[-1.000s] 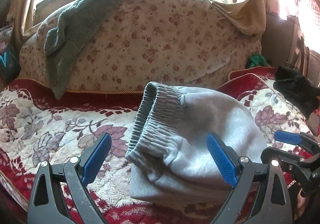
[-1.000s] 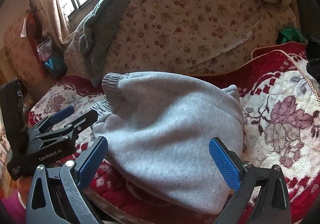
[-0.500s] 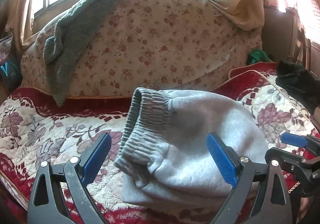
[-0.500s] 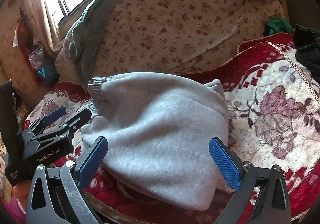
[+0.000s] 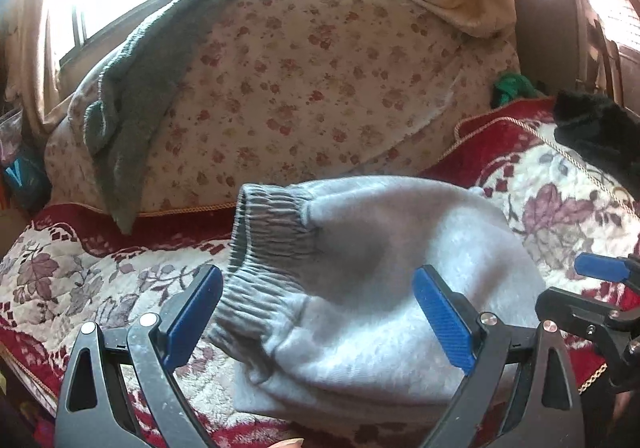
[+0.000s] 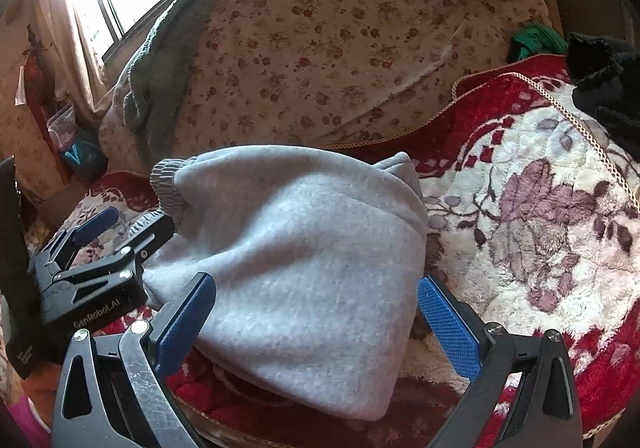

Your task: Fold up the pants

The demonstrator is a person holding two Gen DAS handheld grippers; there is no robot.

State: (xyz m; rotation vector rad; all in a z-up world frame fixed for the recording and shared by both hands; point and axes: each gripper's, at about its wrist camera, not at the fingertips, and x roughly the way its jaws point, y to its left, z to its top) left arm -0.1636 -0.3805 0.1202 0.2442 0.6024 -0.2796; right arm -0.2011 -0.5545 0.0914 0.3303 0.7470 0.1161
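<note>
The grey sweatpants [image 5: 380, 272] lie folded in a thick bundle on the red and cream floral blanket [image 5: 80, 280], with the ribbed waistband [image 5: 264, 244] at the left. They also show in the right wrist view [image 6: 296, 248]. My left gripper [image 5: 320, 312] is open and empty, its blue pads either side of the bundle's near left part. My right gripper [image 6: 316, 324] is open and empty in front of the bundle's near right edge. The left gripper shows in the right wrist view [image 6: 120, 232], and the right gripper in the left wrist view [image 5: 600, 280].
A floral cushion back [image 5: 312, 96] rises behind the pants, with a grey-green towel [image 5: 132, 88] draped over its left. A black garment [image 5: 596, 128] and a green cloth [image 5: 512, 88] lie at the far right. The bed's front edge runs just below the grippers.
Both grippers have stayed open. The views have shifted slightly, and the bundle sits a little lower and more to the left in the right wrist view.
</note>
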